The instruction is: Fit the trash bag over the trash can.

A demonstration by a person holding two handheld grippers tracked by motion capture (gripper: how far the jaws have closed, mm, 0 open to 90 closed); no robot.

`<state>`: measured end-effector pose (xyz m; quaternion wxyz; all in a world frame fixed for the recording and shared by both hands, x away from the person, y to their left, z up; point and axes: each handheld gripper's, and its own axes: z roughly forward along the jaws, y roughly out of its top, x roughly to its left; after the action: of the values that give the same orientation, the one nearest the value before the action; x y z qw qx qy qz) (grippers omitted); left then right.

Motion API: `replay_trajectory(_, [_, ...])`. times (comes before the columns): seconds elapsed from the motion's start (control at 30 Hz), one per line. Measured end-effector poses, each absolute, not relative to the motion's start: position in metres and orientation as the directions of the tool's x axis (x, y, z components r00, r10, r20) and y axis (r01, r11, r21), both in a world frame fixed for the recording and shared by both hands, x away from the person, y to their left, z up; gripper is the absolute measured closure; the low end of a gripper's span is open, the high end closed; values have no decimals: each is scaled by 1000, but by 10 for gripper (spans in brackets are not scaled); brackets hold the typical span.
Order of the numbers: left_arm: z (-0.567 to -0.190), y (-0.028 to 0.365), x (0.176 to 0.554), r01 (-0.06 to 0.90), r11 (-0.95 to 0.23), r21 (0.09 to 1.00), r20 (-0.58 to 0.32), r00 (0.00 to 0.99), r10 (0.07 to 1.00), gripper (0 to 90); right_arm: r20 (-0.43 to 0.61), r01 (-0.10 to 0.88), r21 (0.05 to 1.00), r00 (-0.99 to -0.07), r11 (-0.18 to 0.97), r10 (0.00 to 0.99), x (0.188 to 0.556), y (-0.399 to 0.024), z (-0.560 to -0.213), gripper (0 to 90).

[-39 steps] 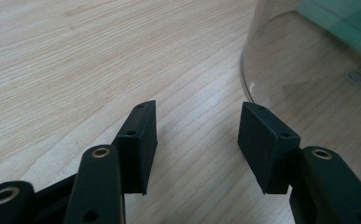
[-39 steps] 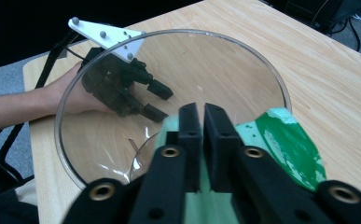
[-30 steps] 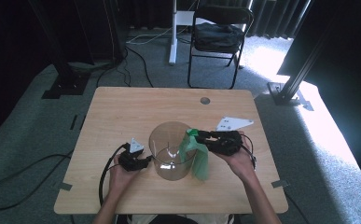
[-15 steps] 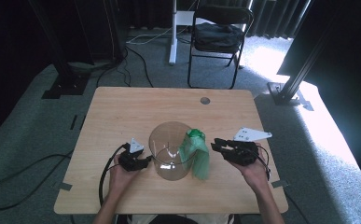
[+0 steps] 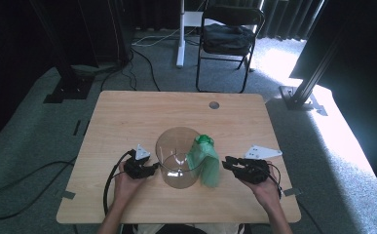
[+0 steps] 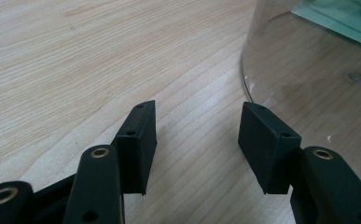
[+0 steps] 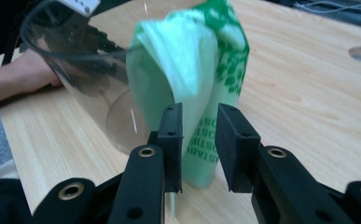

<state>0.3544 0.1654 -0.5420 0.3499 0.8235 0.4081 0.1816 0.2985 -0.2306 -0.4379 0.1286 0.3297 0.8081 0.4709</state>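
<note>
Green bag (image 5: 204, 161) draped on the clear container's (image 5: 177, 156) rim, mid-table.
My right gripper (image 5: 228, 163) has pulled back from the bag, jaws slightly parted, empty; my left gripper (image 5: 153, 168) stays wide open beside the container's base.

Wooden table (image 5: 127, 117) carries clear container (image 5: 176, 158), green bag (image 5: 206, 163)

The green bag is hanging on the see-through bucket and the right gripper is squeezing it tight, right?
Not quite. The green bag does hang on the see-through bucket, but the right gripper isn't squeezing it. The high view shows it apart from the bag, and the right gripper view shows its jaws open.
</note>
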Motion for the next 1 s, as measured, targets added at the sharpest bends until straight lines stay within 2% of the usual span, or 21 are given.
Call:
replay_trajectory(0.1, [-542,165,354,545,-423,724,14,601,799,472,109,420,838,-755,350,646,298,-231,-444,749])
replay_trajectory(0.6, [-542,165,354,546,-420,725,12,600,800,470,172,500,783,-746,371,643,290,-227,-490,771])
replay_trajectory(0.77, [-542,165,354,546,-420,725,12,600,800,470,182,511,773,-746,375,640,291,-226,-496,773])
replay_trajectory(1.0, [-542,165,354,546,-421,725,13,600,800,469,183,527,759,-736,382,652,295,-224,-505,819])
